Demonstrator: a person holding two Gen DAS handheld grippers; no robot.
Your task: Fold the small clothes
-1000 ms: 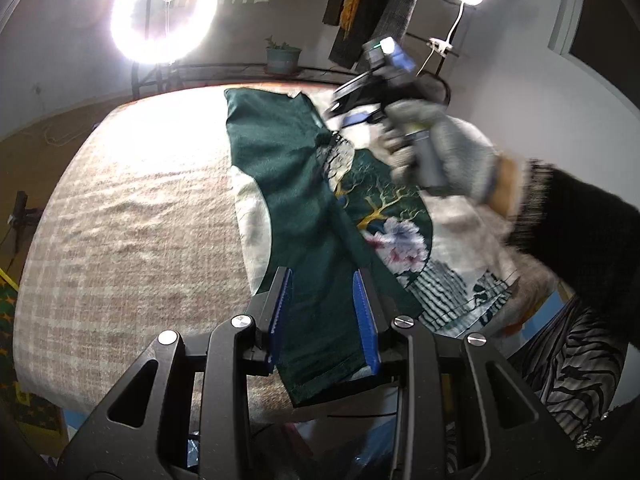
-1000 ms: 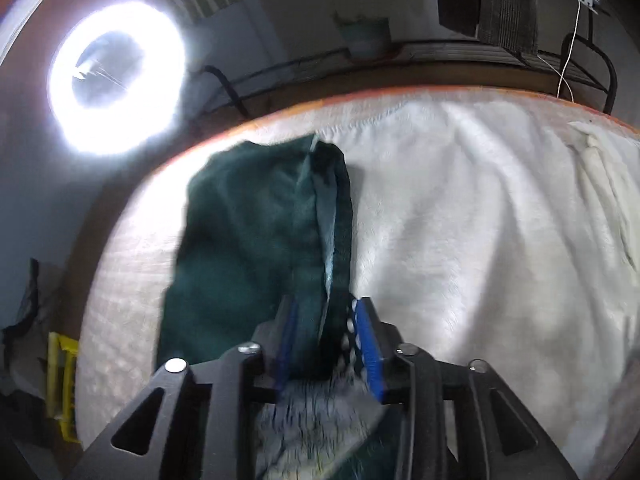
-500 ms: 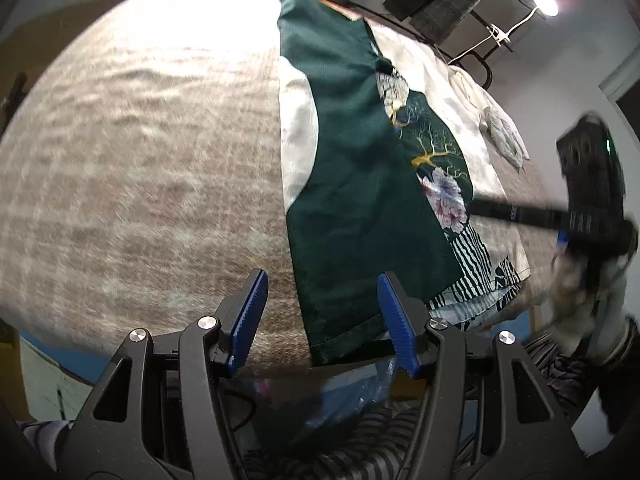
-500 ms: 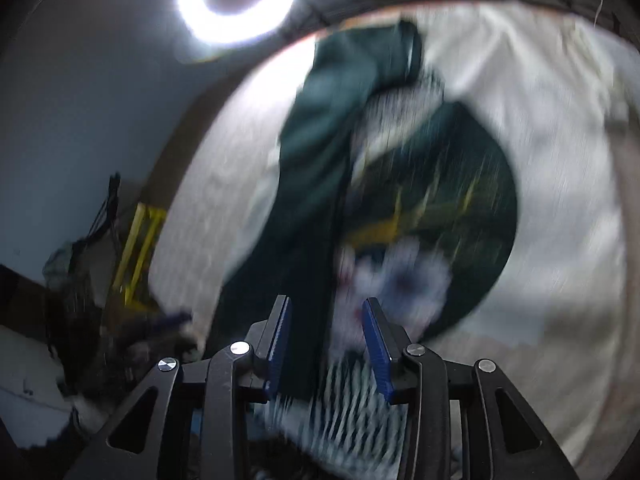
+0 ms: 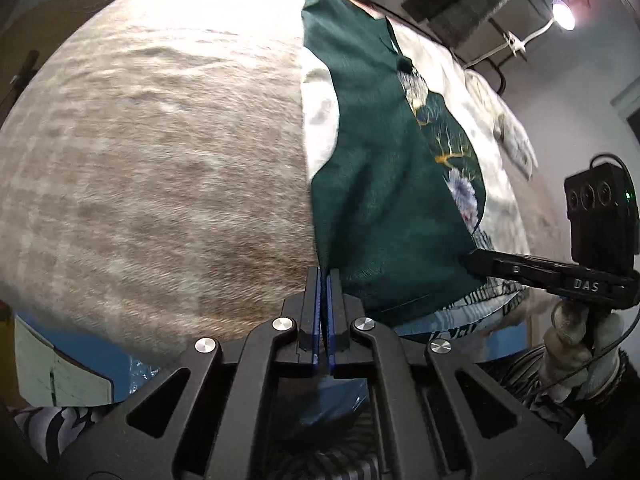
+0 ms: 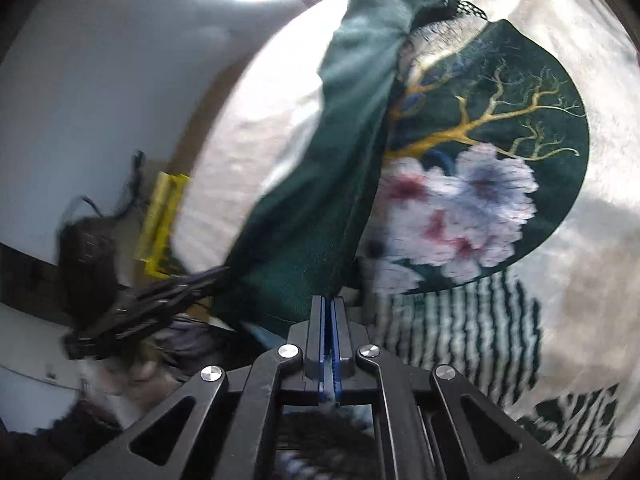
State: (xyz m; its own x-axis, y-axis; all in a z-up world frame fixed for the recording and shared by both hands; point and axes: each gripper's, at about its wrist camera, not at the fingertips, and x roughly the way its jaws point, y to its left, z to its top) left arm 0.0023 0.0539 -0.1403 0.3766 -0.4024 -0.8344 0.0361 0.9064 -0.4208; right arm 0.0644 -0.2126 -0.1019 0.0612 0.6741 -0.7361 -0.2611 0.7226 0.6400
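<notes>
Both claws had closed since a moment before, when they stood open. The left claw (image 5: 323,280) pinched the near corner of the dark green cloth top with painted flowers (image 5: 372,152), and the right claw (image 6: 329,304) pinched its other near corner, ready to fold. It lay on the checked beige blanket (image 5: 152,168). A white cloth (image 5: 516,144) lay far off, not blocking.

One dark green cloth garment (image 5: 372,168) printed with white flowers at frame centre; two black two-finger grippers (image 5: 324,276) (image 6: 330,300), low centre; one yellow plastic crate (image 6: 162,220), left; one gloved hand (image 5: 580,340), lower right.
</notes>
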